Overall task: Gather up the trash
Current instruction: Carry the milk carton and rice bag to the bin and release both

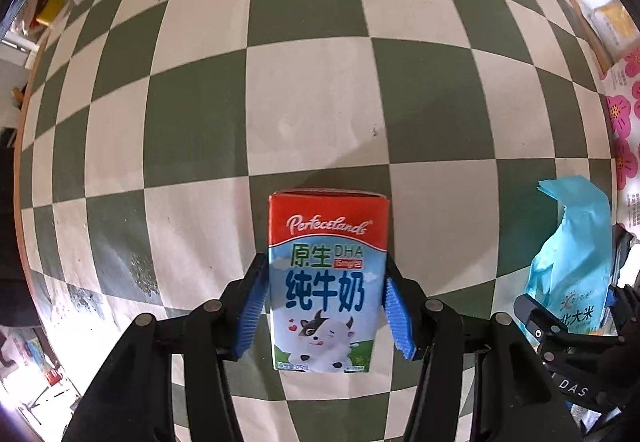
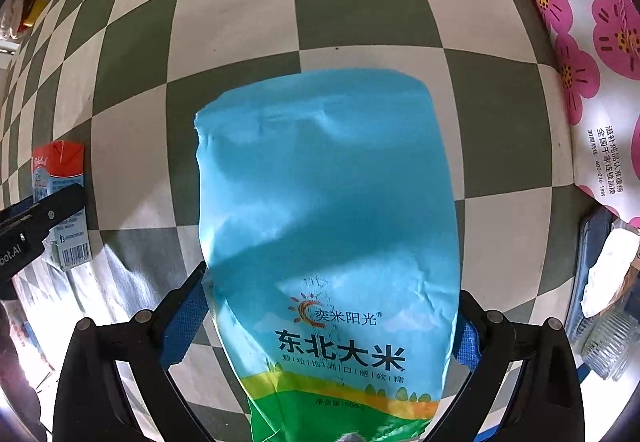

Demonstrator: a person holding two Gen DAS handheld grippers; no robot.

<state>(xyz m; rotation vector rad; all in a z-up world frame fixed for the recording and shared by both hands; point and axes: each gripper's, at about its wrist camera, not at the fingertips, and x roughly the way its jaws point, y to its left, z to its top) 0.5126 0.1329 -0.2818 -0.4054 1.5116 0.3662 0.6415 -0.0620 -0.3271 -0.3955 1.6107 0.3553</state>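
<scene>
pinching a small red-and-blue cardboard milk carton [image 1: 328, 282] upright between the blue ribbed pads [image 1: 252, 312] of the left gripper [image 1: 326, 306], over the green-and-cream checked tablecloth [image 1: 320, 82]; could twist out, held only by its edges. further right, clamping a soft light-blue plastic rice bag [image 2: 328, 234] in the right gripper [image 2: 332, 326], mouth pointing ahead; might sag and slide free, being limp film.

milk carton [image 1: 328, 294] in left claw [image 1: 326, 306] | rice bag [image 2: 328, 242] in right claw [image 2: 332, 326], right of carton
</scene>
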